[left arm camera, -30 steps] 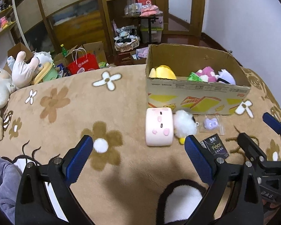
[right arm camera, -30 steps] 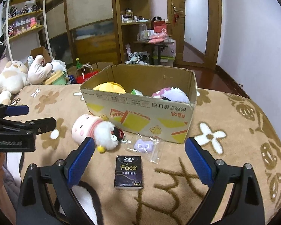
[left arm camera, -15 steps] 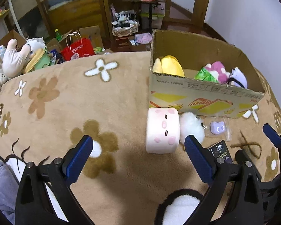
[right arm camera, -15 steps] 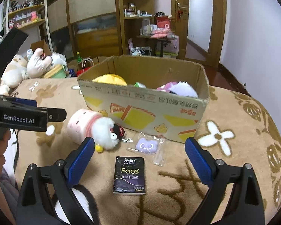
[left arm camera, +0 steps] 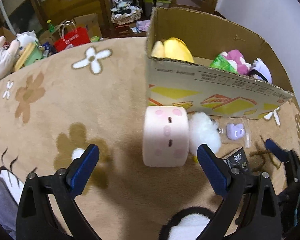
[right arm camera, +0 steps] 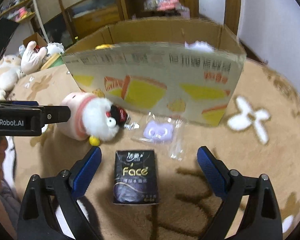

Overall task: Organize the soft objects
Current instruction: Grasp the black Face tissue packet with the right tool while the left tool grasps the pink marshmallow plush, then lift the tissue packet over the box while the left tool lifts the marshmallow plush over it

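Left wrist view took in the biggest thing first: the brown flowered blanket (left arm camera: 74,104) filling the whole middle of the frame, with the open cardboard box (left arm camera: 208,98) standing on it at the upper right. Inside the box there already lay a yellow plush (left arm camera: 175,49), a green packet (left arm camera: 223,65), a pink plush (left arm camera: 238,59) and a white-and-purple plush (left arm camera: 261,73), so I judged a fair part of the sorting done. Just in front of the box's near wall, centre frame, sat the pink cylinder plush (left arm camera: 166,138), and touching its right side the white fluffy plush (left arm camera: 205,134); both were still out on the blanket.

The left gripper (left arm camera: 148,170) had its fingers spread wide and empty, the pink cylinder plush lying just ahead of the gap between them, not yet touched as far as I could see. The right gripper (right arm camera: 149,172) likewise had its fingers wide apart and gripped nothing; in the right wrist view the dark tissue pack (right arm camera: 136,177) lay low in the centre between them, with the small purple charm in its clear bag (right arm camera: 159,133) just beyond, near the box.

So four loose things seemed left. My guess was that the two plush toys went in next, the pink one first. Off at the upper left, a heap of larger stuffed animals (left arm camera: 4,60) lay beyond the blanket's edge.
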{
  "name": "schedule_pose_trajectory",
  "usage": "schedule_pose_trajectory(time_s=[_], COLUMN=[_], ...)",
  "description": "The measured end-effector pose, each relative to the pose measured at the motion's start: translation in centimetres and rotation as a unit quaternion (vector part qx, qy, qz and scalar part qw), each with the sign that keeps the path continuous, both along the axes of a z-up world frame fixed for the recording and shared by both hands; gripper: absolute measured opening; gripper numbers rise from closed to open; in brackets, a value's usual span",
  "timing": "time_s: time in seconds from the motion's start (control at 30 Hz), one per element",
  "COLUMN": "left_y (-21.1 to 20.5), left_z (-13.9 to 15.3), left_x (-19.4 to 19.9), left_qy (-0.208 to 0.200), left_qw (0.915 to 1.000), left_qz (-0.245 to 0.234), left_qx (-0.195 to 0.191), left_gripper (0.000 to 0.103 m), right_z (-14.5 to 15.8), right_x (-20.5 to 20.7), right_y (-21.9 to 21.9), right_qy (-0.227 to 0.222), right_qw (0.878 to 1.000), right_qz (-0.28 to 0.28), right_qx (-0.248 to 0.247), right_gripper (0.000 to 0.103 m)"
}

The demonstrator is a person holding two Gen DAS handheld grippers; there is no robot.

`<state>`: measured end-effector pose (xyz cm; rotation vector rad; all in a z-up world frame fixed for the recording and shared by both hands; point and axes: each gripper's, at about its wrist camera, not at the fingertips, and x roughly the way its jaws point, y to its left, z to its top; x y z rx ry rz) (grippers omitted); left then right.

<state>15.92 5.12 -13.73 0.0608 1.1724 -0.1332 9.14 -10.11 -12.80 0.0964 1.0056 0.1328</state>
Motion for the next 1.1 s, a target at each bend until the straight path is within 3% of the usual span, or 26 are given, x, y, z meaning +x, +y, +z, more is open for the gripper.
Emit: schedule_pose_trajectory(time_s=[0.07, 0.17, 0.33, 0.4, 0.43, 0.53, 0.6, 0.7, 0.9, 1.03, 1.1], left_y=[-0.4, -0.8, -0.8, -0.7, -0.6, -0.3, -0.5, -0.7, -0.7, -0.9, -0.6], left_z=[-0.5, -1.4, -2.1, -2.4, -2.6, -2.4, -2.1, -2.1, -1.7, -1.3, -1.1], left_x=[0.3, 0.6, 0.8, 0.8, 0.8, 0.5, 0.2, -0.2, -1.2, -2.3, -2.6], left_qy=[0.006, 0.013, 0.023, 0.027, 0.027, 0.012, 0.004, -0.001, -0.004, -0.022, -0.024], left_qw=[1.0000, 0.9998, 0.9997, 0.9996, 0.9996, 0.9997, 0.9998, 0.9998, 0.9998, 0.9996, 0.9995], left_qz=[-0.007, -0.005, 0.002, 0.005, 0.011, 0.019, 0.013, 0.007, 0.006, 0.013, 0.019], left_qx=[0.004, 0.014, 0.006, 0.001, 0.006, -0.004, -0.017, -0.021, -0.020, 0.011, 0.007], left_gripper=[0.097, 0.097, 0.094, 0.087, 0.085, 0.074, 0.054, 0.044, 0.036, 0.036, 0.036], right_z=[-0.7, -1.7, -2.6, -2.8, -2.9, -2.8, -2.7, -2.5, -1.2, -0.1, 0.4], right_x=[0.1, 0.2, 0.3, 0.2, 0.1, -0.2, -0.3, -0.4, -1.4, -2.2, -2.6], right_y=[-0.2, -0.2, 0.0, 0.3, 0.5, 0.1, -0.4, -0.9, -1.9, -2.5, -2.7], right_qy=[0.019, 0.038, 0.057, 0.060, 0.059, 0.059, 0.059, 0.055, 0.038, 0.022, 0.015], right_qw=[1.000, 0.999, 0.998, 0.998, 0.998, 0.998, 0.998, 0.998, 0.999, 1.000, 1.000], right_qz=[-0.002, 0.005, 0.011, 0.012, 0.013, 0.006, 0.003, 0.002, -0.004, -0.010, -0.013], right_qx=[0.010, 0.019, 0.029, 0.006, -0.014, 0.001, 0.008, 0.013, 0.013, 0.003, -0.002], right_gripper=[0.093, 0.062, 0.052, 0.035, 0.031, 0.027, 0.024, 0.023, 0.022, 0.022, 0.022])
